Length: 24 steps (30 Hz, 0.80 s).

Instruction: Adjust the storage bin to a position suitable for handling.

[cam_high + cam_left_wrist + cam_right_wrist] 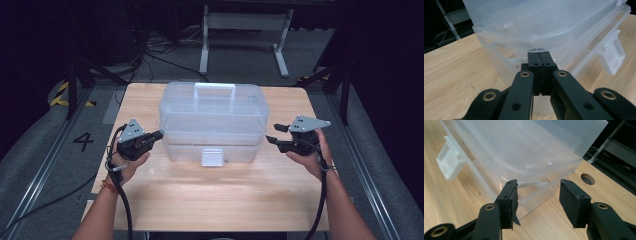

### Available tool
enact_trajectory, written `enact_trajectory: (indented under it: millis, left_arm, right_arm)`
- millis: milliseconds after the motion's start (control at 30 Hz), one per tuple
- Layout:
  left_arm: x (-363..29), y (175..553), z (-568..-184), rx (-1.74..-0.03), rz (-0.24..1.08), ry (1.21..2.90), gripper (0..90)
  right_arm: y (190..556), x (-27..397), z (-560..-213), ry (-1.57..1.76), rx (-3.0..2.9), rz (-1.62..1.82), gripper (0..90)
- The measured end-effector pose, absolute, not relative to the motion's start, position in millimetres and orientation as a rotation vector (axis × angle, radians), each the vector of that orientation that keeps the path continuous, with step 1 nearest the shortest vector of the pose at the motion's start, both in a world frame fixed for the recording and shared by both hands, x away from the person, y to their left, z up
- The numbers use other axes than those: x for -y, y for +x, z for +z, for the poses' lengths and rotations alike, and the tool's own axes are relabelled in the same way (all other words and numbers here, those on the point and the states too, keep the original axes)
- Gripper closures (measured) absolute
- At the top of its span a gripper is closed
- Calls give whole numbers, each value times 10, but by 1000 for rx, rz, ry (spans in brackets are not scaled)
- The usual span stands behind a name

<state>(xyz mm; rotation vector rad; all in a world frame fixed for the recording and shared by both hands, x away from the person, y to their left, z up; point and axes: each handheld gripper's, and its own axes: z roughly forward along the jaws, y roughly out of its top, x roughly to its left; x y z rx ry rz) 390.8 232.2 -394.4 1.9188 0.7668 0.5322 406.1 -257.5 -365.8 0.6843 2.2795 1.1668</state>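
Note:
A clear plastic storage box (212,117) with a white carry handle (215,89) and a front latch (212,156) stands on the wooden table (210,195). My left gripper (160,134) is at the box's left end. In the left gripper view, the left gripper (540,53) is shut with pad against pad, its tip just under the lid's rim on the box (536,22). My right gripper (273,133) is at the box's right end. In the right gripper view, the right gripper (539,192) stands open, with the box's (524,150) lower corner just beyond the gap and untouched by the pads.
A round hole (587,178) is cut in the tabletop near the box's right end. Behind the table stands a white desk frame (245,30), with cables on the floor. A floor mark "4" (83,141) lies left of the table. Bare wood lies in front of the box.

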Motion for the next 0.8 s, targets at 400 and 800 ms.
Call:
enact_trajectory:
  millis: [400, 800]
  left_arm:
    - [-2288, 3922, -3913, -747, 542, 1920, 900]
    - [-2288, 3909, -3901, -744, 541, 1910, 900]
  right_arm:
    - [4083, 2539, -3783, 682, -2294, 1165, 452]
    - [4118, 2443, -3811, 703, -2145, 1210, 453]
